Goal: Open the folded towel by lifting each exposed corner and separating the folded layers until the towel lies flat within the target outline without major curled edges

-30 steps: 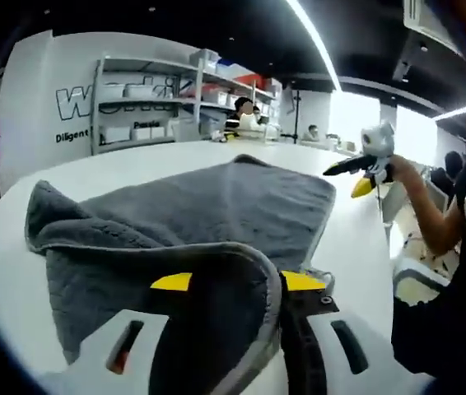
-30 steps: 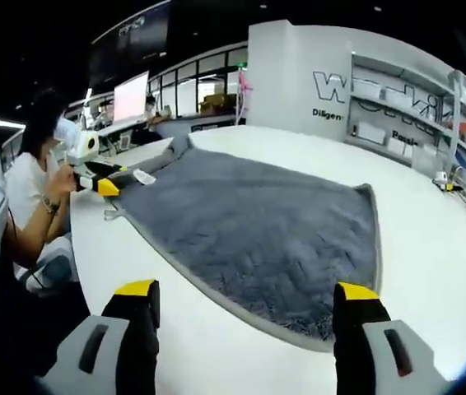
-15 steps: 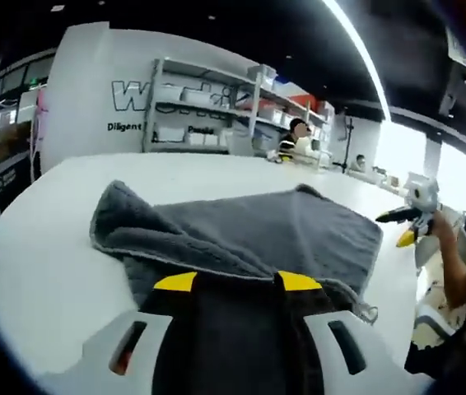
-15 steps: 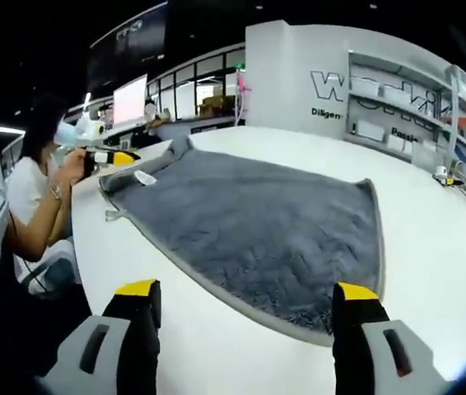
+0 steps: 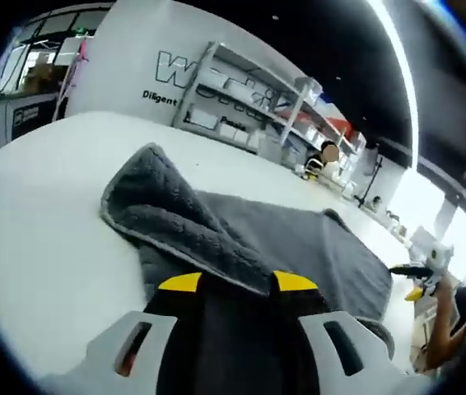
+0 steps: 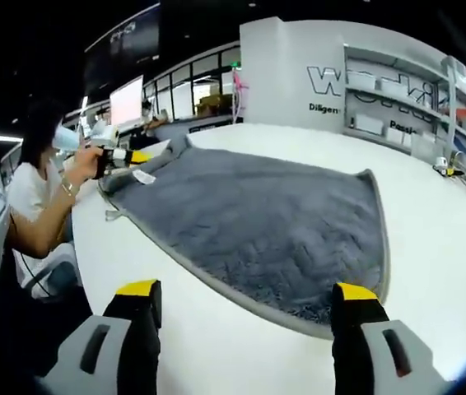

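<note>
Grippers first: our left gripper [image 5: 237, 284] is clamped on a towel [image 5: 299, 239] corner, grey cloth bunched betw. its yellow-tipped jaws, w/ a folded flap humped up just ahead. Our right gripper [image 6: 249, 300] is spread wide, nothing betw. the jaws, over bare table [image 6: 431, 247] just short of the towel's near edge. Towel [image 6: 258, 214] lies mostly flat on the white table, piped hem visible; far corner is rolled where a hand [image 6: 85, 164] works our left gripper. Shelves [image 6: 398, 107] stand behind, along the wall.
</note>
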The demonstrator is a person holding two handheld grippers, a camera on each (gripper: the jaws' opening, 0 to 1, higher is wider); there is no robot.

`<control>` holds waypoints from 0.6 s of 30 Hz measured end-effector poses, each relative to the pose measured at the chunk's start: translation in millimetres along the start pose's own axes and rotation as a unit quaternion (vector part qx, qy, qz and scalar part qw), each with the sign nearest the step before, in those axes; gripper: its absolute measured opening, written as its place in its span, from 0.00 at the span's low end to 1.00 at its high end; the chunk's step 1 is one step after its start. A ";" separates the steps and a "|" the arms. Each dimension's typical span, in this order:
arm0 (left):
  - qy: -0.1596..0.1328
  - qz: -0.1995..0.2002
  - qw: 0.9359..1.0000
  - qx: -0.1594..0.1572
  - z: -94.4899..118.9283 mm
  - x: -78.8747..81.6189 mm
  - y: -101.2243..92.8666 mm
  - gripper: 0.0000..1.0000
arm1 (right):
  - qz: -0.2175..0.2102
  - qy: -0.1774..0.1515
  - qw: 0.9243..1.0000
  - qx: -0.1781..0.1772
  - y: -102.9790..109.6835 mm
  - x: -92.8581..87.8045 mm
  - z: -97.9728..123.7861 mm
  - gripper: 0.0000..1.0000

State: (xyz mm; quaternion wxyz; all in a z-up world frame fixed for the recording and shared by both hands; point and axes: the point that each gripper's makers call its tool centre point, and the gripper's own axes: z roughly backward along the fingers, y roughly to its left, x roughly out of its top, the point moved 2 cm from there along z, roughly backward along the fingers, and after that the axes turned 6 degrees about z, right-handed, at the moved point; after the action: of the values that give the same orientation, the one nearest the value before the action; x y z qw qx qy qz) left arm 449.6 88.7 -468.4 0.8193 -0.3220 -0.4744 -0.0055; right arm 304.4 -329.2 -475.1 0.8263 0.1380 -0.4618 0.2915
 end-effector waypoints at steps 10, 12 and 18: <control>-0.003 0.000 0.999 0.034 -7.7 1.1 14.5 0.06 | 0.000 0.004 1.000 0.002 0.5 -0.7 -2.6 0.85; -0.003 -0.012 0.999 0.032 -7.2 3.5 14.9 0.03 | 0.000 0.003 1.000 0.002 0.3 -0.2 -2.7 0.85; 0.021 -0.083 0.995 0.053 1.3 8.3 23.6 0.02 | 0.002 0.002 1.000 0.001 -0.7 2.4 -1.8 0.85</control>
State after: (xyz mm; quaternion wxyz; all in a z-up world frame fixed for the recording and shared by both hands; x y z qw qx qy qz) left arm 460.5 110.6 -473.8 0.8415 -0.2375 -0.4822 -0.0549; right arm 307.1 -328.0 -474.0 0.8267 0.1367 -0.4599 0.2941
